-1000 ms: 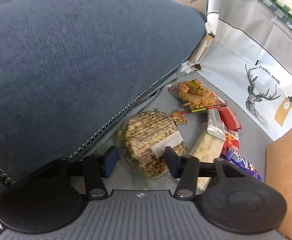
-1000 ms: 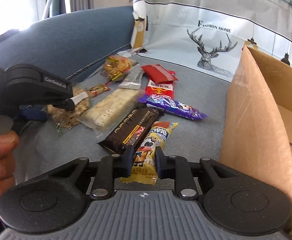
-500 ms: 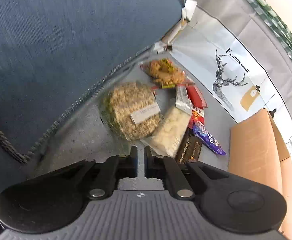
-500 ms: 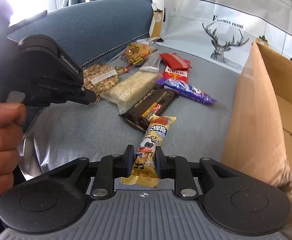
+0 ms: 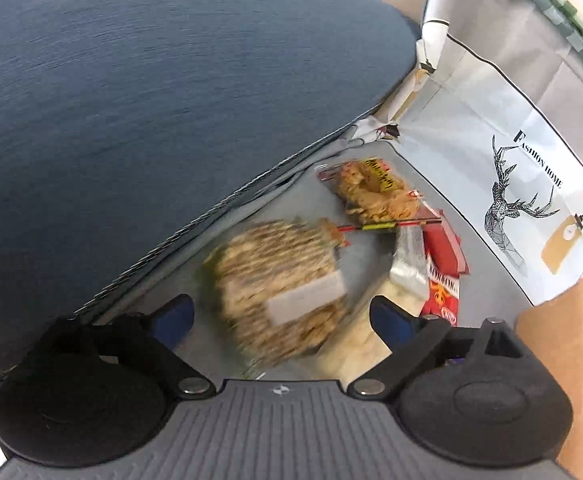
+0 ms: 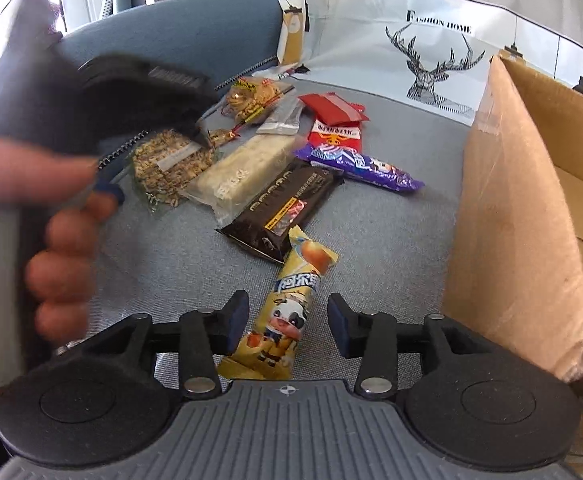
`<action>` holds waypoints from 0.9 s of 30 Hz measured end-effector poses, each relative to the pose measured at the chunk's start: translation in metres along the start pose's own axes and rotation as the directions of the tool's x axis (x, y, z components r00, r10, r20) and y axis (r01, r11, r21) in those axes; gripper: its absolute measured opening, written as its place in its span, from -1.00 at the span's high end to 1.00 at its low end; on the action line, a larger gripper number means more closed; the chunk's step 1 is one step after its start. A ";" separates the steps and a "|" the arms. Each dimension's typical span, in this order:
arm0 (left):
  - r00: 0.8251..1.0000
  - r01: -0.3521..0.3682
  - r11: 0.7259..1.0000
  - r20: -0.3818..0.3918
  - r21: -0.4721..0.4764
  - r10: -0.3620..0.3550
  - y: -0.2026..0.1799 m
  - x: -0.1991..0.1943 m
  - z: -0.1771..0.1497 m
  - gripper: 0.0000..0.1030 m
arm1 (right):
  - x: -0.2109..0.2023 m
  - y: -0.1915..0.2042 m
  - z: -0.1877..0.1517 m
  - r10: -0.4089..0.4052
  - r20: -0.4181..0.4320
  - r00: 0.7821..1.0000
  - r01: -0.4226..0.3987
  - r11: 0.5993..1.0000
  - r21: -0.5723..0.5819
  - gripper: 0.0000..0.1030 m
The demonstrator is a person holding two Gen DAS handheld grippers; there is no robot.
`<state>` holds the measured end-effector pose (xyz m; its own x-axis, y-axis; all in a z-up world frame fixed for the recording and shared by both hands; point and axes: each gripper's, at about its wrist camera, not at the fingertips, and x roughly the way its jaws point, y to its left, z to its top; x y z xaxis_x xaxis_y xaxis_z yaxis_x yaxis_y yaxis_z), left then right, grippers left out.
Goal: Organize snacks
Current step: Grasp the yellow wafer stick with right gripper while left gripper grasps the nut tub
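Left wrist view: left claw (image 5: 281,318) released, jaws spread wide, nothing between the pads. It straddles the round seed-and-grain cake packet (image 5: 279,280), which lies on the grey sofa seat (image 5: 487,308) close to the blue back cushion (image 5: 171,100). Packet is blurred, so contact cannot be told. Wide spread suits the packet's broad disc; judgement: this is the lineup for a grasp. Beyond it lie a twisted fried-snack bag (image 5: 375,192), a thin red-and-yellow stick (image 5: 387,225), a silver wrapper (image 5: 409,264) and a red packet (image 5: 443,256). Pale nougat block (image 5: 365,332) sits just beside the right pad. Cardboard box (image 5: 563,360) at far right edge.

Right wrist view: right claw (image 6: 287,324) also released, jaws apart on either side of the yellow cow-print bar (image 6: 287,312), not touching it. The bar lies on the seat, lengthwise toward the camera, far end resting against the dark chocolate bar (image 6: 287,208). The purple wrapper (image 6: 359,168) and red packet lie further off. The open box (image 6: 531,200) stands just to the right, walls upright, likely the destination, hence the near snack being addressed by the near hand. Left hand (image 6: 63,240) and its claw are motion-blurred over the grain cake at upper left.

Risk, as judgement: crinkly wrappers slide; the nougat block may get caught with the cake.
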<state>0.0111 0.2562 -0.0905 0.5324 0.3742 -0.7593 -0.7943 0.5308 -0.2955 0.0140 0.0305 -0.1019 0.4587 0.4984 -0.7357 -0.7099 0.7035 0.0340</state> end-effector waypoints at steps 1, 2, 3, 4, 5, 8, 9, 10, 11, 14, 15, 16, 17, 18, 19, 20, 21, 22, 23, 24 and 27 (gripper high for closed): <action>1.000 -0.022 1.000 0.000 0.017 0.022 -0.005 0.005 0.001 -0.93 | 0.002 0.000 0.000 0.000 -0.005 1.000 -0.001 1.000 -0.004 0.06; 0.999 -0.040 0.999 0.000 0.032 0.040 -0.008 0.009 0.002 -0.94 | 0.004 0.001 0.000 -0.002 -0.011 1.000 0.002 1.000 -0.012 0.04; 0.999 -0.052 0.998 0.000 0.038 0.052 -0.008 0.011 0.003 -0.94 | 0.006 0.002 0.000 -0.009 -0.018 1.000 0.008 1.000 -0.022 0.03; 0.998 -0.056 0.998 0.004 0.037 0.056 -0.008 0.014 0.003 -0.94 | 0.009 0.002 0.000 -0.016 -0.026 1.000 0.015 0.999 -0.031 0.03; 0.998 -0.058 0.998 0.006 0.036 0.058 -0.008 0.015 0.004 -0.94 | 0.011 0.003 0.000 -0.018 -0.032 0.999 0.017 0.999 -0.035 0.03; 0.998 -0.069 0.995 0.002 0.070 0.069 -0.010 0.019 0.002 -0.94 | 0.017 0.001 0.002 -0.022 -0.049 0.999 0.021 0.999 -0.023 0.03; 0.997 -0.072 0.994 0.005 0.078 0.072 -0.012 0.020 0.002 -0.93 | 0.018 0.001 0.002 -0.024 -0.050 0.998 0.023 0.999 -0.021 0.03; 0.997 -0.073 0.994 0.008 0.079 0.073 -0.012 0.020 0.003 -0.92 | 0.018 0.001 0.002 -0.025 -0.048 0.999 0.024 0.999 -0.021 0.03; 0.997 -0.077 0.994 0.009 0.079 0.076 -0.011 0.020 0.003 -0.90 | 0.018 0.001 0.003 -0.026 -0.047 0.999 0.025 0.999 -0.020 0.03; 0.996 -0.087 0.993 0.015 0.081 0.087 -0.010 0.019 0.003 -0.77 | 0.017 0.001 0.002 -0.030 -0.044 0.999 0.029 0.999 -0.021 0.03; 0.996 -0.092 0.992 0.020 0.085 0.090 -0.010 0.018 0.003 -0.75 | 0.016 0.001 0.002 -0.032 -0.043 0.999 0.031 0.999 -0.025 0.04; 0.996 -0.088 0.992 0.022 0.087 0.087 -0.009 0.018 0.003 -0.72 | 0.016 0.001 0.001 -0.034 -0.041 0.999 0.033 0.999 -0.029 0.04; 0.996 -0.082 0.993 0.025 0.088 0.080 -0.008 0.017 0.003 -0.70 | 0.015 0.001 0.000 -0.033 -0.041 0.999 0.031 0.999 -0.033 0.05; 0.997 -0.073 0.993 0.029 0.087 0.071 -0.007 0.016 0.003 -0.68 | 0.014 0.001 0.000 -0.028 -0.039 0.999 0.027 0.999 -0.038 0.14; 0.997 -0.068 0.994 0.034 0.086 0.065 -0.006 0.015 0.003 -0.66 | 0.014 0.001 -0.001 -0.020 -0.038 0.999 0.018 0.999 -0.042 0.26; 0.998 -0.058 0.995 0.038 0.083 0.055 -0.004 0.013 0.004 -0.66 | 0.012 0.002 -0.001 -0.012 -0.037 0.999 0.010 0.999 -0.048 0.33; 0.998 -0.043 0.996 0.038 0.077 0.040 -0.003 0.012 0.005 -0.65 | 0.011 0.003 -0.001 -0.010 -0.034 0.999 0.008 0.998 -0.057 0.38; 0.999 -0.023 0.997 0.040 0.071 0.021 -0.001 0.009 0.006 -0.65 | 0.010 0.004 -0.002 -0.012 -0.030 0.999 0.010 0.998 -0.068 0.45; 0.999 -0.005 0.998 0.044 0.069 0.002 0.001 0.005 0.006 -0.65 | 0.010 0.005 -0.003 -0.015 -0.024 1.000 0.013 0.997 -0.077 0.47; 0.999 0.015 0.997 0.049 0.072 -0.019 0.002 0.000 0.006 -0.65 | 0.008 0.006 -0.003 -0.017 -0.018 1.000 0.016 0.996 -0.083 0.52; 0.994 0.091 0.991 0.058 0.096 -0.097 0.007 -0.018 0.007 -0.65 | 0.004 0.007 -0.003 -0.018 -0.001 1.000 0.018 0.997 -0.078 0.54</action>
<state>-0.0015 0.2586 -0.0746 0.6229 0.3647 -0.6921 -0.7110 0.6328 -0.3066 0.0095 0.0357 -0.1061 0.4709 0.4851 -0.7368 -0.7410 0.6707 -0.0320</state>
